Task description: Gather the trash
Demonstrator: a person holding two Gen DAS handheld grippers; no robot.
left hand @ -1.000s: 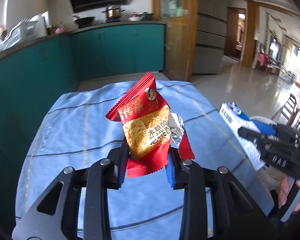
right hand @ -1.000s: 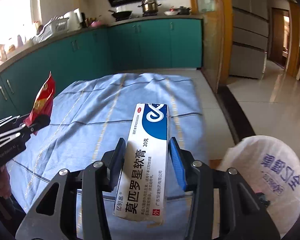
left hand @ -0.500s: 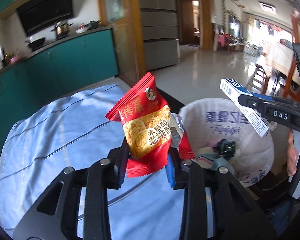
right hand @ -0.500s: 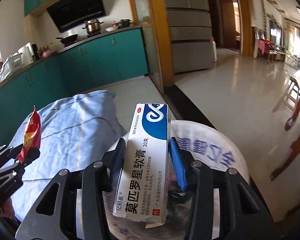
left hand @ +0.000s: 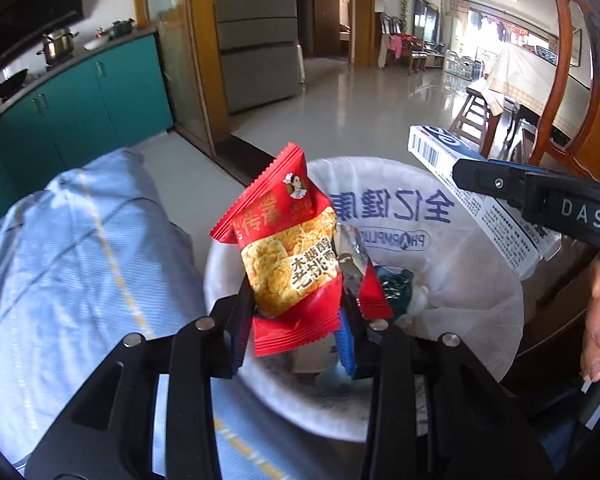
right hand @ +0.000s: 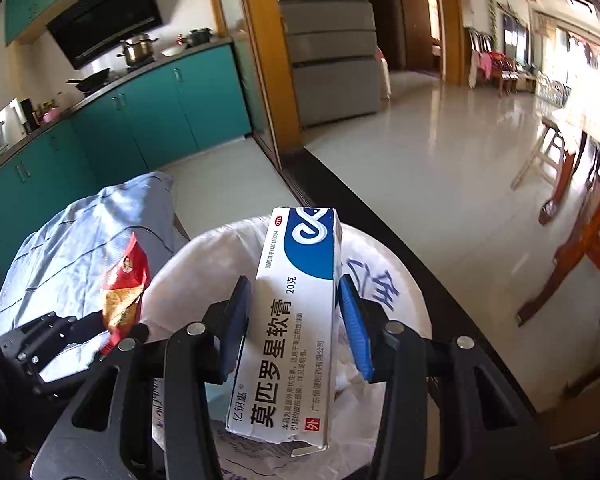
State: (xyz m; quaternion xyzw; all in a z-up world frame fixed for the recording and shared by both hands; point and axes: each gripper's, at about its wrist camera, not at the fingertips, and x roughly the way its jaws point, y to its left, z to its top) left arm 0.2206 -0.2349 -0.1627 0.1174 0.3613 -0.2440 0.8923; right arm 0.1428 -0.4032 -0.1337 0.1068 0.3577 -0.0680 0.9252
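Two grippers are poised above one lined trash bin. At far left lies a blue striped cloth (left hand: 80, 264) over the surface; its near and left edges run out of frame. Next, the left gripper (left hand: 296, 320) has a red snack wrapper (left hand: 292, 256) standing between its blue pads; the jaws are opening, and from this angle it cannot be judged whether the pads still press on the wrapper. A torn silver-lined flap of the wrapper hangs off its right side. Directly below and behind sits the trash bin (left hand: 480, 320), lined with a white printed bag. Its contents are partly masked by the wrapper and gripper: a dark green crumpled item and some pale scraps show, but none can be identified.

To the right, the right gripper (right hand: 296, 324) is clamped on a white-and-blue ointment box (right hand: 296, 320), upright, held over the bin mouth. The box's lower end is dented, and it hides the bin interior in the right wrist view. A hand (left hand: 596, 328) is cut off at the far right edge.
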